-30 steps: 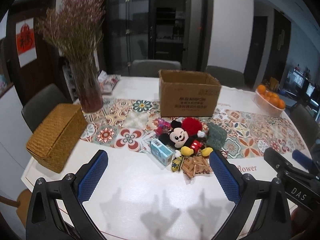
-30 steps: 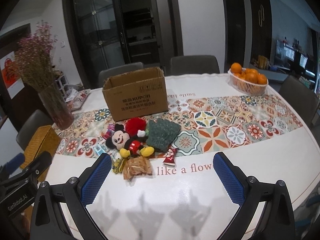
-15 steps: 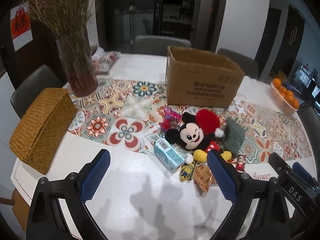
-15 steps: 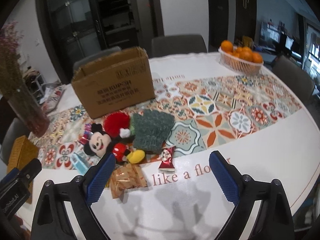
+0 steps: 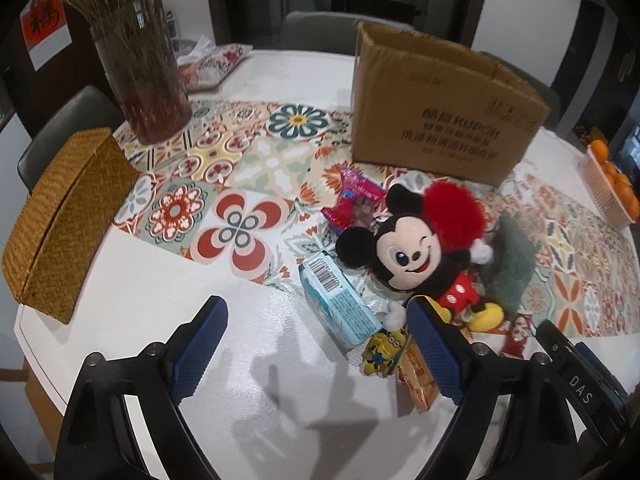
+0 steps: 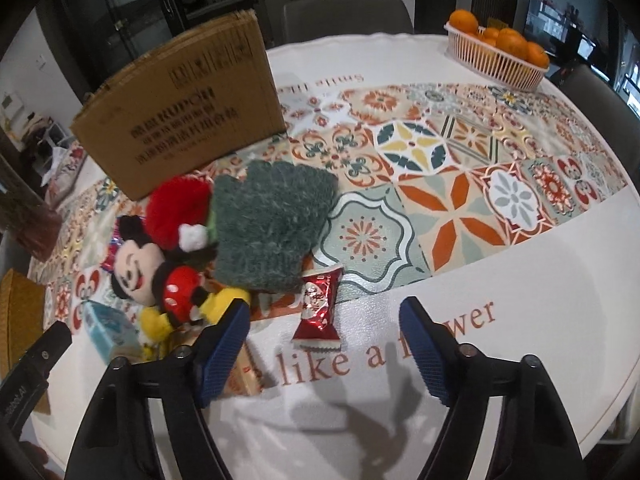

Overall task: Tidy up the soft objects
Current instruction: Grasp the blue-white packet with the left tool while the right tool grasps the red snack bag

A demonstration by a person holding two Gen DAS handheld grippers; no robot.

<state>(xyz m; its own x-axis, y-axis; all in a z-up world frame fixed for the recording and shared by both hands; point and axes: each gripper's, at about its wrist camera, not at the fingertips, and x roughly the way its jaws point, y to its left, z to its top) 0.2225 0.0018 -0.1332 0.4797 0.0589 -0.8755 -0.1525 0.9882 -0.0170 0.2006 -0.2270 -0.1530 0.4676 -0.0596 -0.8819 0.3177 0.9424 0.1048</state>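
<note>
A Mickey Mouse plush (image 5: 408,256) lies on the table in front of the cardboard box (image 5: 436,120). A red pompom (image 5: 452,216) and a green fuzzy cloth (image 6: 272,220) lie beside it. My left gripper (image 5: 316,316) hovers just left of the plush. Its jaws are closing, and only the end of a blue tissue pack (image 5: 340,308) shows between them, untouched. My right gripper (image 6: 324,316) hangs in front of the green cloth, jaws closing. A red candy packet (image 6: 318,300) lies between its fingers, and the pads do not press it.
A pink snack packet (image 5: 358,200), a Minion item (image 5: 386,346) and a biscuit pack (image 5: 416,376) lie around the plush. A wicker box (image 5: 60,220) and a vase (image 5: 144,80) stand at the left. A basket of oranges (image 6: 496,52) stands far right.
Both grippers have come forward and down toward the pile, tilting downward, so the plush and cloth look much larger. Both pairs of fingers stand closer together than before.
</note>
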